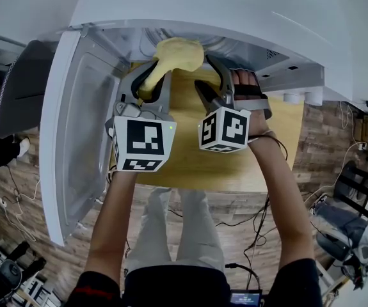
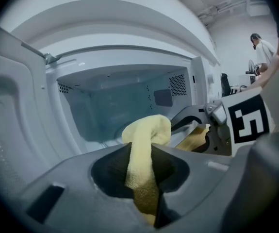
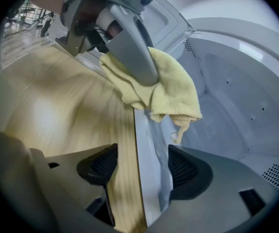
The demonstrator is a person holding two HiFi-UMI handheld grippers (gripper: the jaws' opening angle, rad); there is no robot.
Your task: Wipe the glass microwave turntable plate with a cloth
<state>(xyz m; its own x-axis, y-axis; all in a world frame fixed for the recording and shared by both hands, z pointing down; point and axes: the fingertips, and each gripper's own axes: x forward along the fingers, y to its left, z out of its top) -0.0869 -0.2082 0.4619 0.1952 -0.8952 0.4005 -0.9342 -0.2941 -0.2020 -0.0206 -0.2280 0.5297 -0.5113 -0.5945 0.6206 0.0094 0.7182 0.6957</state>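
A yellow cloth (image 1: 178, 53) hangs at the mouth of the open white microwave (image 1: 235, 11). My left gripper (image 1: 153, 75) is shut on the cloth (image 2: 146, 130), which bulges out past the jaws. One of its fingers (image 3: 129, 47) presses over the cloth (image 3: 173, 86) in the right gripper view. My right gripper (image 1: 208, 75) is just right of it, open, with nothing between its jaws (image 3: 141, 166). It points at the microwave's front sill (image 3: 146, 144). The cavity floor (image 3: 226, 115) looks pale and glassy; I cannot make out the turntable plate's outline.
The microwave door (image 1: 81, 139) swings open to the left, close beside my left arm. The oven stands on a light wooden table (image 1: 190, 152). Cables lie on the floor (image 1: 248, 229) below, and a person (image 2: 263, 47) stands far off.
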